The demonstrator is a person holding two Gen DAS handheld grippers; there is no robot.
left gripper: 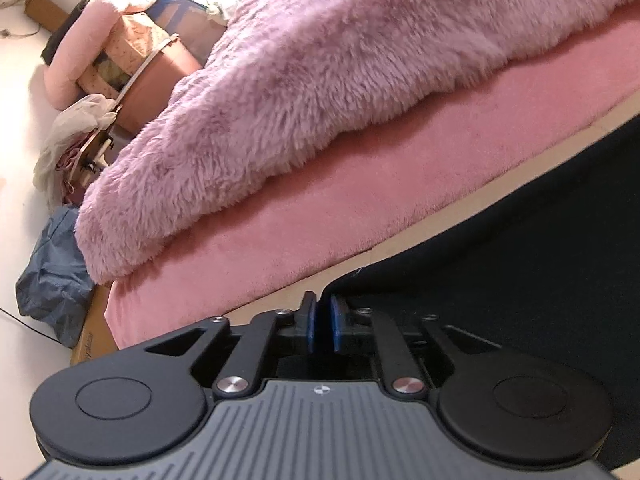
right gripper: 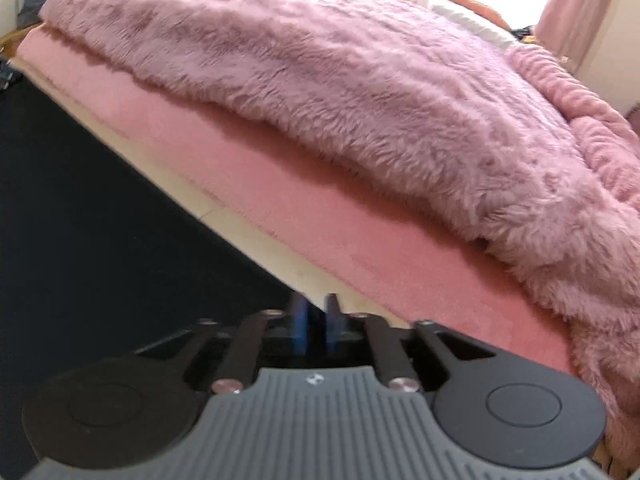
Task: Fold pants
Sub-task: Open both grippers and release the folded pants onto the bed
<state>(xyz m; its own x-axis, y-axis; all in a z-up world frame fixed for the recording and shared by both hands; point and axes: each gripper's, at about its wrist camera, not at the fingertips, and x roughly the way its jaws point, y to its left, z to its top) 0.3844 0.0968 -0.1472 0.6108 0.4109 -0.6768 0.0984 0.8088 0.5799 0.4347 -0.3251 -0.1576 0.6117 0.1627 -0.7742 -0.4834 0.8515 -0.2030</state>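
Dark pants [left gripper: 520,240] lie beside both slightly spread tongs, left [left gripper: 322,322] and right [right gripper: 316,326], neither pinching anything.

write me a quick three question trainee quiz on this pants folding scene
1. True or false: the fluffy blanket lies on top of the dark pants.
2. In the right wrist view, on which side of the right tool do the pants lie? A left, B right, C directly above.
3. Fill in: the pads of the left tool are ____ in colour.
Key: 1 false; 2 A; 3 blue.
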